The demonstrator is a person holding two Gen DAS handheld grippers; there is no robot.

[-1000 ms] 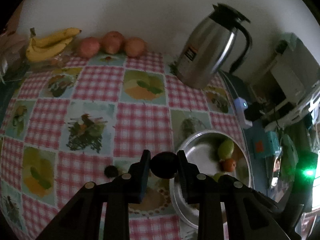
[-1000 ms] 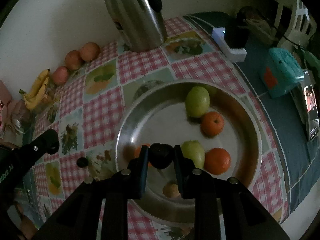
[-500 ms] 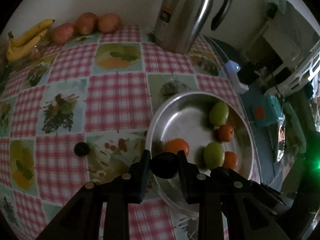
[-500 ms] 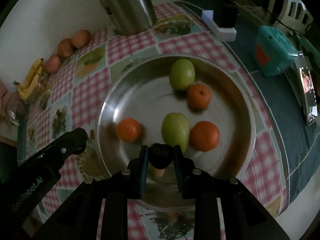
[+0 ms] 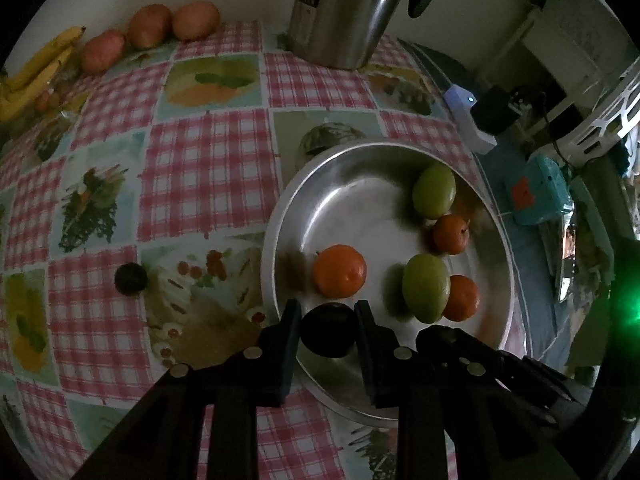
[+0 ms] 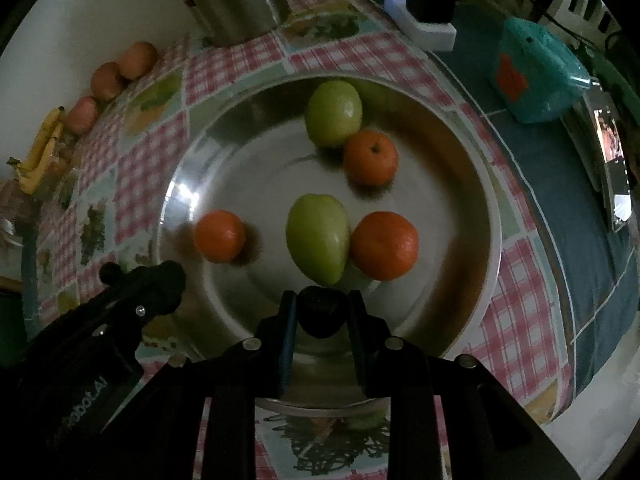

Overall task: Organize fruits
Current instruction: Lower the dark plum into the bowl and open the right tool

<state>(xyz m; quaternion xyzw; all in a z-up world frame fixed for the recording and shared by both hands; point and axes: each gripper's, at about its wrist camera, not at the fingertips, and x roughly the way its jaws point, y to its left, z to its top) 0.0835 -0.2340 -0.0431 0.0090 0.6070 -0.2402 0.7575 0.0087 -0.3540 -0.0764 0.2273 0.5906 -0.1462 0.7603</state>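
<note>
A steel bowl (image 5: pixel 304 200) (image 6: pixel 472 184) on the checked tablecloth holds two green fruits (image 6: pixel 318 239) (image 6: pixel 334 113) and three oranges (image 6: pixel 385 245) (image 6: pixel 371 158) (image 6: pixel 220 235). My left gripper (image 5: pixel 328 320) is shut on a dark round fruit (image 5: pixel 328 330) over the bowl's near-left rim. My right gripper (image 6: pixel 322 304) is shut on another dark round fruit (image 6: pixel 322 312) above the bowl's near side. The left gripper's body (image 6: pixel 132 300) shows at the lower left of the right wrist view. One more dark fruit (image 5: pixel 130 278) lies on the cloth left of the bowl.
A steel thermos jug (image 5: pixel 344 12) stands behind the bowl. Three reddish fruits (image 5: pixel 154 26) and bananas (image 5: pixel 36 68) line the far wall. A white power strip (image 5: pixel 466 116), a teal box (image 5: pixel 540 190) and a phone (image 6: pixel 612 160) lie to the right on blue cloth.
Both grippers have come down toward the bowl with their dark fruits still held. The left one has swung right, from over the cloth to the bowl's rim.
</note>
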